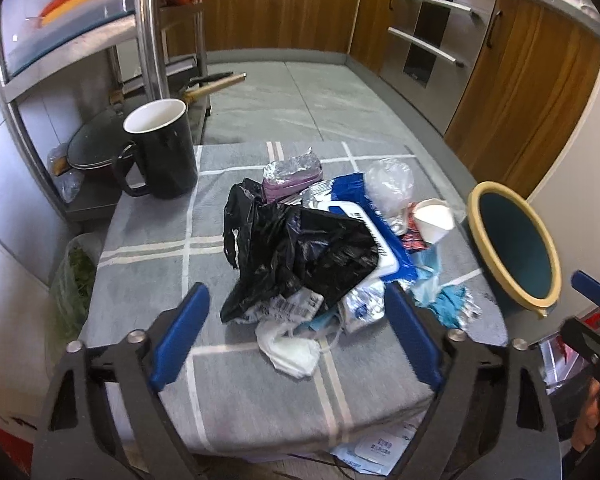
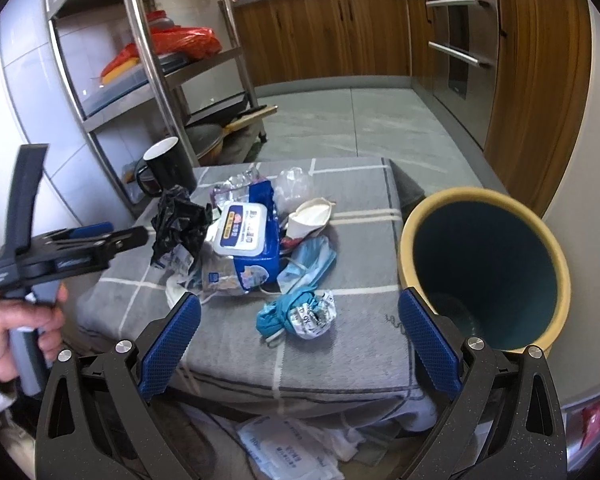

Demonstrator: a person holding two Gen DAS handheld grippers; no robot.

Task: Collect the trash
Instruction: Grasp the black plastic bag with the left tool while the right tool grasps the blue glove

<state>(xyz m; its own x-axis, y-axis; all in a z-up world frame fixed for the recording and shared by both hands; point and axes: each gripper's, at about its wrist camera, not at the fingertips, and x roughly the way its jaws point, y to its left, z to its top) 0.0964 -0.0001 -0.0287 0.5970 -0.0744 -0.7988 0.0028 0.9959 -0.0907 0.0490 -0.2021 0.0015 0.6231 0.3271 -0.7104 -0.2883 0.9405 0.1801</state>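
Note:
A heap of trash lies on a grey checked cloth (image 1: pixel 148 240): a crumpled black plastic bag (image 1: pixel 300 252), a blue wet-wipe pack (image 2: pixel 246 240), a white mask (image 1: pixel 292 354), a white paper cup (image 1: pixel 434 220) and a teal-and-foil wad (image 2: pixel 300 314). A teal bin with a yellow rim (image 2: pixel 484 276) stands at the cloth's right edge, seemingly empty. My left gripper (image 1: pixel 296 312) is open just before the black bag and mask. My right gripper (image 2: pixel 300 320) is open, with the teal wad between its fingers.
A black mug (image 1: pixel 160 148) stands at the cloth's far left corner. A steel rack (image 2: pixel 140 60) with pans and red bags is behind on the left. Wooden cabinets (image 1: pixel 284 4) and an oven (image 1: pixel 432 28) line the back. Papers (image 2: pixel 292 444) lie under the cloth's near edge.

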